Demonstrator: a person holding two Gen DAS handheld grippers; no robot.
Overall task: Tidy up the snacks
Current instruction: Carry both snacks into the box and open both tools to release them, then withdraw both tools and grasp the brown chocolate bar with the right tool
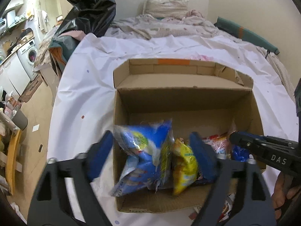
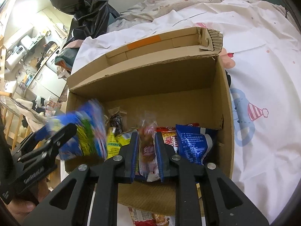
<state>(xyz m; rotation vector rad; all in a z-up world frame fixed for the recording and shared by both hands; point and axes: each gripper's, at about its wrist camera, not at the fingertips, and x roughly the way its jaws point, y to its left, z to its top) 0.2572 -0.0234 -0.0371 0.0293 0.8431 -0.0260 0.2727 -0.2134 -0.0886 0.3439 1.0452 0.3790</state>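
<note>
Here the blue snack bag is the thing in hand: it sits blurred at the left end of the cardboard box, leaning against the left wall, between the widely spread jaws of the left hand-held gripper, whose pads do not press on it. It looks to be dropping or settling into place. Just beside it stands a yellow packet, and further right lie a red-and-white packet and a dark blue packet, all crowded along the near wall of the box.

The right hand-held gripper is pressed together on a clear-wrapped reddish snack, held upright over the gap between the yellow packet and the red-and-white one.

To do this step well, I judge the left hand-held gripper should lift straight clear so its jaw does not catch the blue snack bag's crinkled top and tip it out over the low wall. The clear-wrapped snack should go down into the gap upright, then be let go only once its bottom rests on the box floor. The back half of the box is bare, so nothing need be forced.

The box rests on a white printed sheet over the bed, with another packet lying outside, near the front wall.
</note>
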